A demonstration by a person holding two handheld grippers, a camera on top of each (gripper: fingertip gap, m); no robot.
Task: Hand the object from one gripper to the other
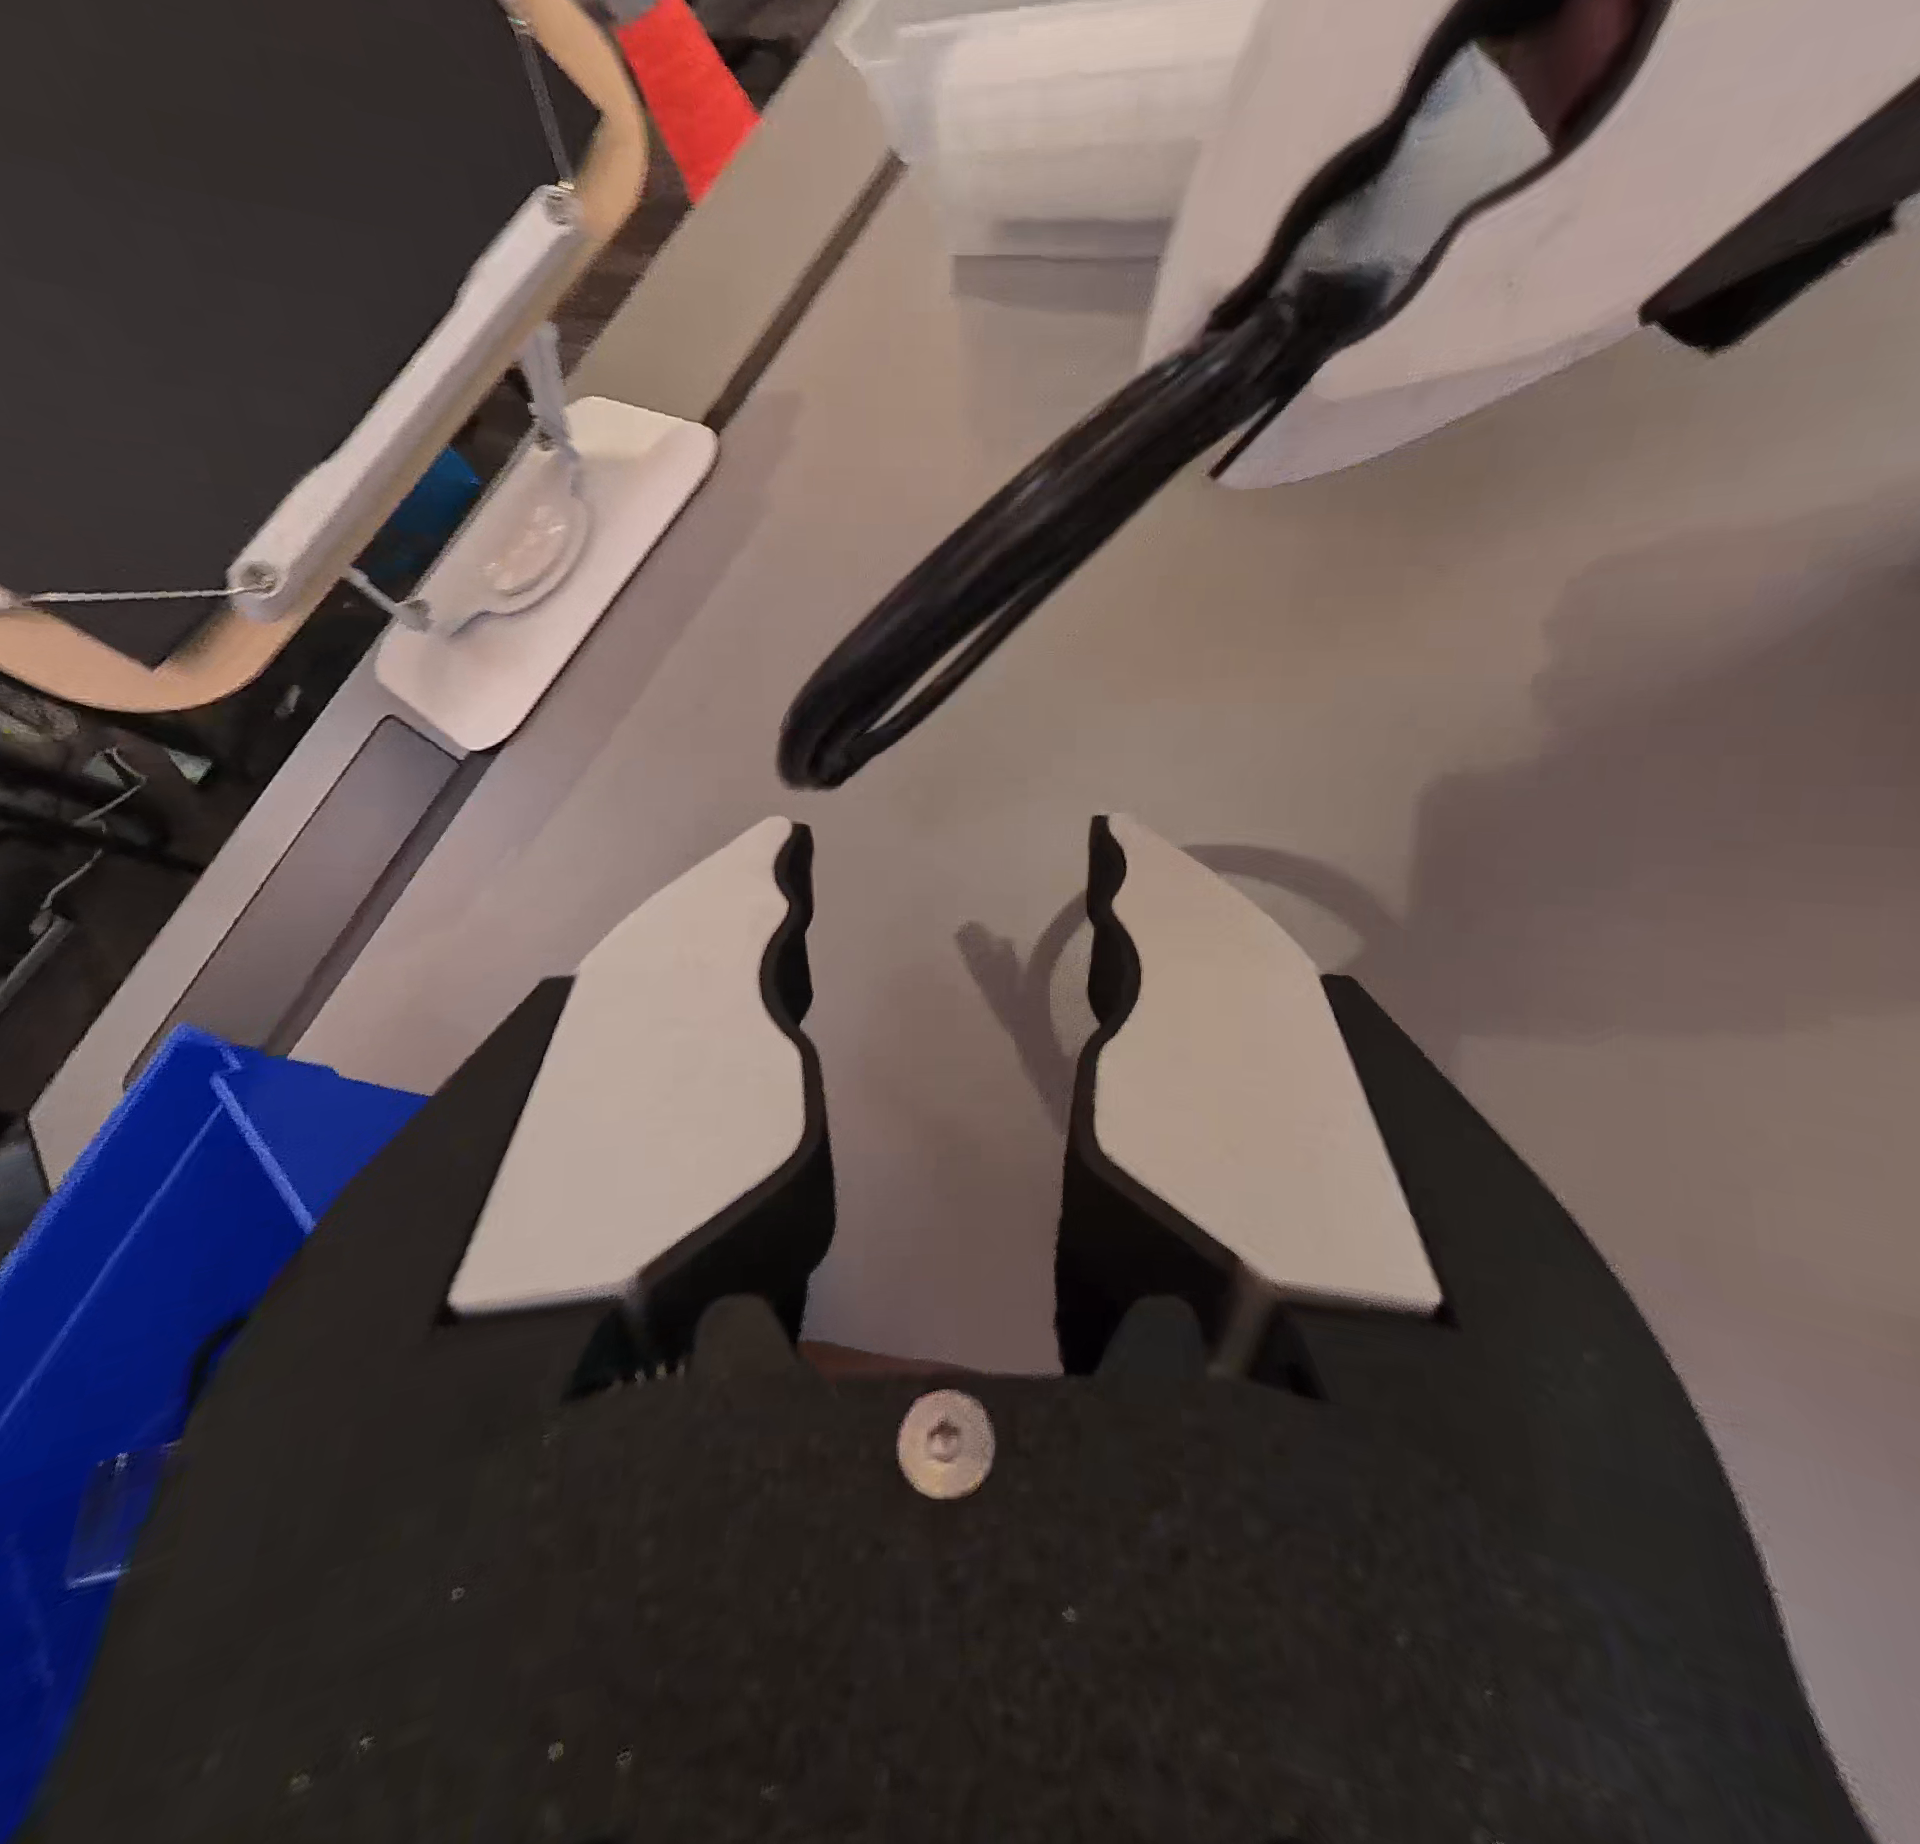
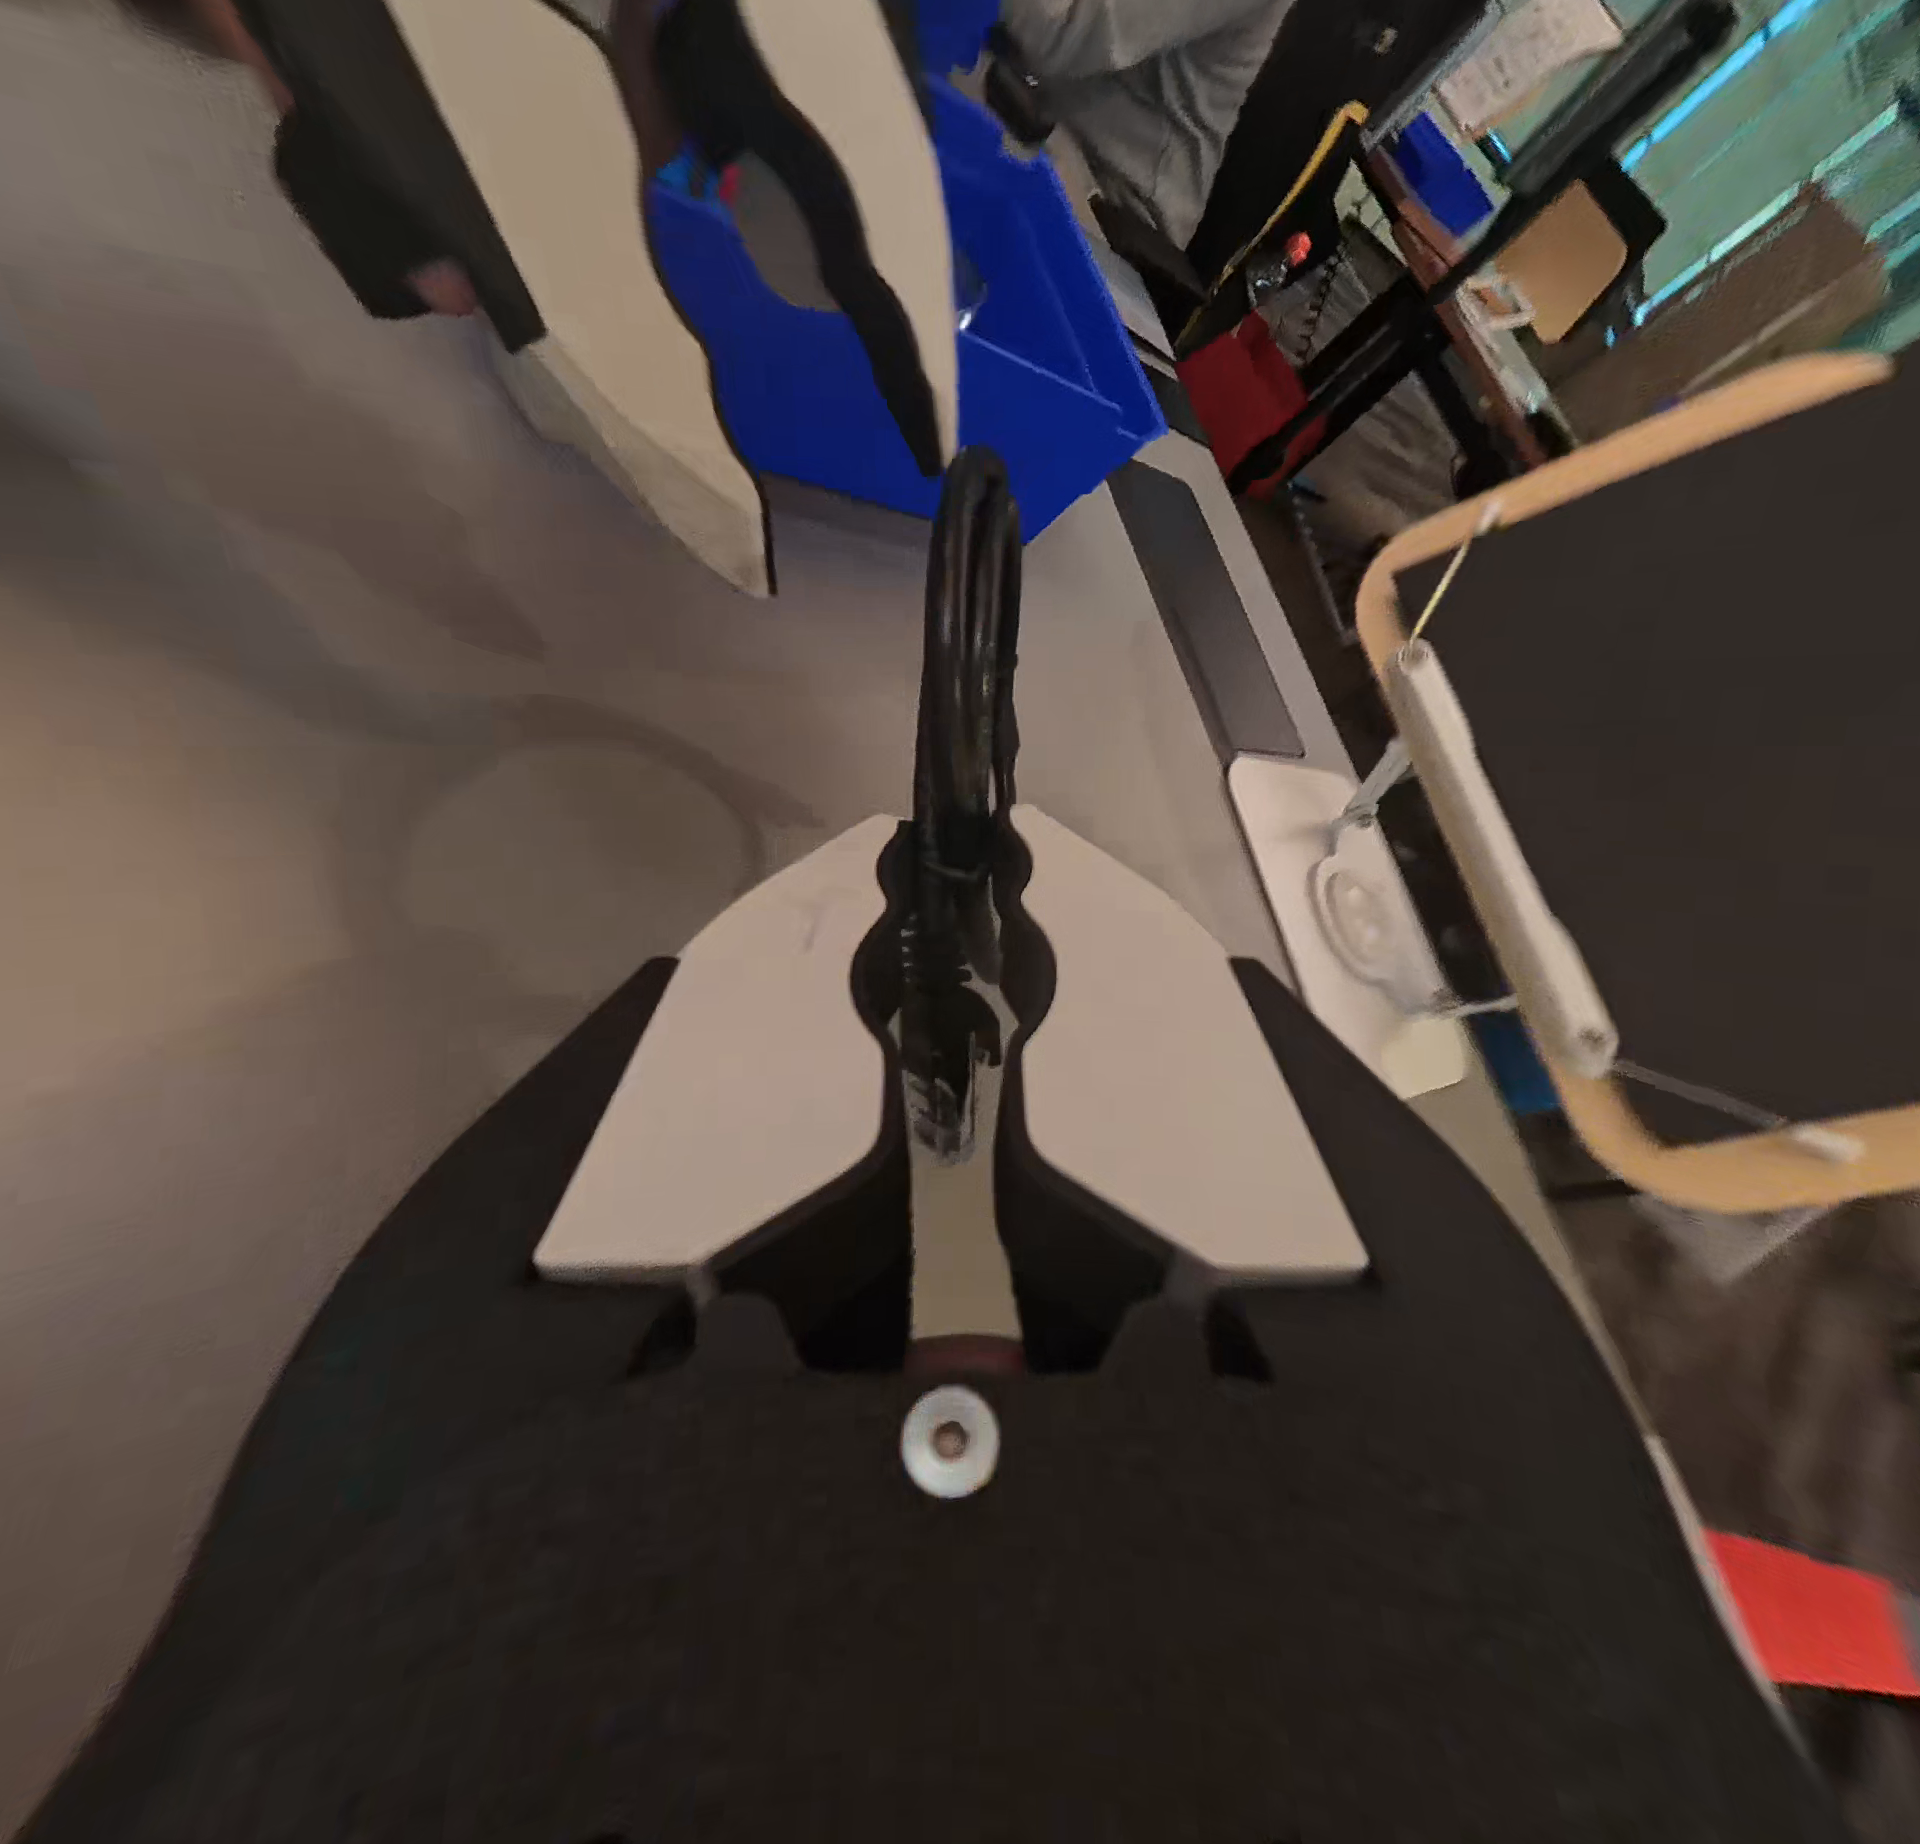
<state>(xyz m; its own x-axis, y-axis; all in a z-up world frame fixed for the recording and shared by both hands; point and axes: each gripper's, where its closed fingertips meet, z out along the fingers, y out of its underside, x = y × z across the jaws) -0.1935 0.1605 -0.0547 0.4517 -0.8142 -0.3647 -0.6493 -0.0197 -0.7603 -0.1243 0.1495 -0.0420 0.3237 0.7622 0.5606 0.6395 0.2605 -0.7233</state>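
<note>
Right wrist view: right gripper (image 2: 953,838) clamps coiled cable (image 2: 971,651); left gripper (image 1: 948,838) wide, seemingly just short.

two hand-held grippers (image 1: 948,849) (image 2: 956,838), one coiled black cable (image 1: 987,589), one blue bin (image 1: 156,1275) (table edge).

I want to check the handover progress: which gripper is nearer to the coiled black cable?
Right. The right gripper is shut on the coiled black cable, holding one end. The left gripper is open, with the cable's free loop just beyond its fingertips, not yet between them.

right tool (image 2: 954,849): clamped on black cable bundle (image 2: 968,651) | left tool (image 2: 847,506): jaws apart, beside cable tip
</note>
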